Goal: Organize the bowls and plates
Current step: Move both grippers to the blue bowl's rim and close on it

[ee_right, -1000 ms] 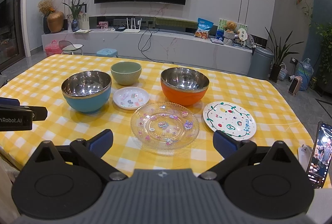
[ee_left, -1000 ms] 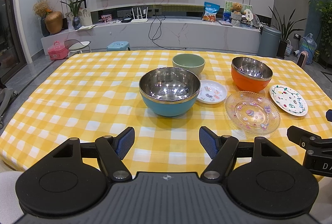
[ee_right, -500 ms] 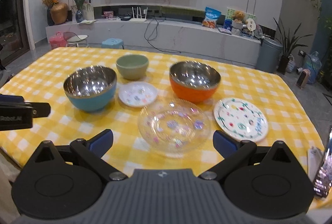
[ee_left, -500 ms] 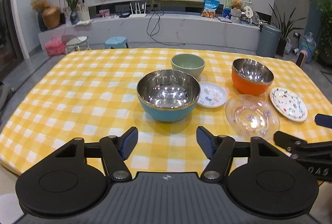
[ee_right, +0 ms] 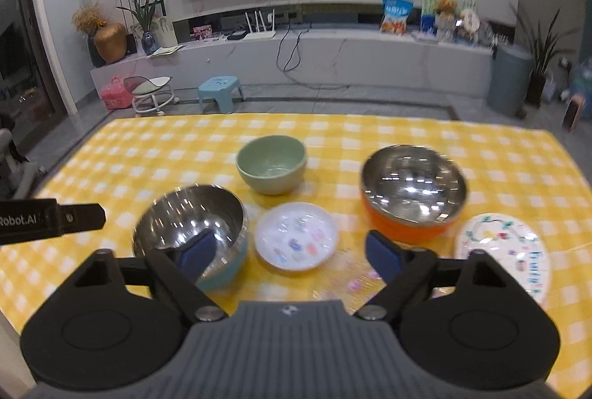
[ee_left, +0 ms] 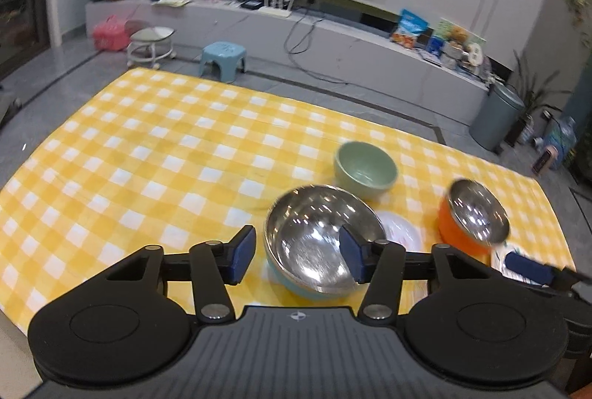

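On the yellow checked tablecloth (ee_right: pixel 148 155) the crockery sits grouped toward one side, probably laid out for sorting by kind. Taking the blue-sided steel bowl (ee_right: pixel 192 229) as landmark: the orange-sided steel bowl (ee_right: pixel 412 190) stands well to its right, the clear glass plate (ee_right: pixel 351 284) lies near its right, half hidden under the right gripper (ee_right: pixel 290 253), and the painted plate (ee_right: pixel 507 251) lies beyond. Behind it sits the green bowl (ee_right: pixel 272 168); just beside it, the small white plate (ee_right: pixel 296 236). Both claws are spread wide and hold nothing. The left gripper (ee_left: pixel 298 253) straddles the landmark's near-left rim, seemingly lined up to pinch it.
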`<state>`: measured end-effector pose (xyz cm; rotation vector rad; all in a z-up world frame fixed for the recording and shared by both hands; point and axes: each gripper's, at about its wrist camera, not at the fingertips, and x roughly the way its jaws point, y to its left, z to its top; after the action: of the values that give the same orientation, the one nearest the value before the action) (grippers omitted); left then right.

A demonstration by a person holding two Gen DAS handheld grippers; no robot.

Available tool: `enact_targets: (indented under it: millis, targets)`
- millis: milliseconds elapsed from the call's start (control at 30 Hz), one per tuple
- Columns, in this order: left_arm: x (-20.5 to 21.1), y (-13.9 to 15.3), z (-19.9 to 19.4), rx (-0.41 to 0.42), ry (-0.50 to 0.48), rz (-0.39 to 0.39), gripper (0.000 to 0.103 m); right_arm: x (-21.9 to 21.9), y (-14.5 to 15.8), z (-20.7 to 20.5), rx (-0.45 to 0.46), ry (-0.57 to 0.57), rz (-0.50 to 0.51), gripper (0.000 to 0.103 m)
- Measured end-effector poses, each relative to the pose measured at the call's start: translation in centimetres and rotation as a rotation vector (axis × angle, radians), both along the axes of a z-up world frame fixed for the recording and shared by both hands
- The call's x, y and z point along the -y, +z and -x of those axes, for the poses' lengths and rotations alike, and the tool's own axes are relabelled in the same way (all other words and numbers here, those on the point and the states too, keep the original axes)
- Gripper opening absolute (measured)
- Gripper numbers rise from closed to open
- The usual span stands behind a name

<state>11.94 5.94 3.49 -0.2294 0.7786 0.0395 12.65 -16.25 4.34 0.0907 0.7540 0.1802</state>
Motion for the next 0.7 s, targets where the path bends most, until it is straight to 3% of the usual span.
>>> enact_targets:
  millis: [233,500,700]
  targets:
    - [-1.3,-1.7,-3.2,-0.061,0.062,0.055,0.059,-1.7,-1.8,-4.3,-0.098,-0.002,-0.068,0.068]
    - [-1.7,-4.5,-4.2,-0.088,0.059,0.087,0.061,-1.9,-5.4,-5.4,-0.194,-0.011,-0.095,0.057]
    - [-1.7,-5.5,-4.4,-0.083,0.039,0.107,0.061,-2.3,-5.8,-5.3,-0.196,0.000,-0.113,0.052]
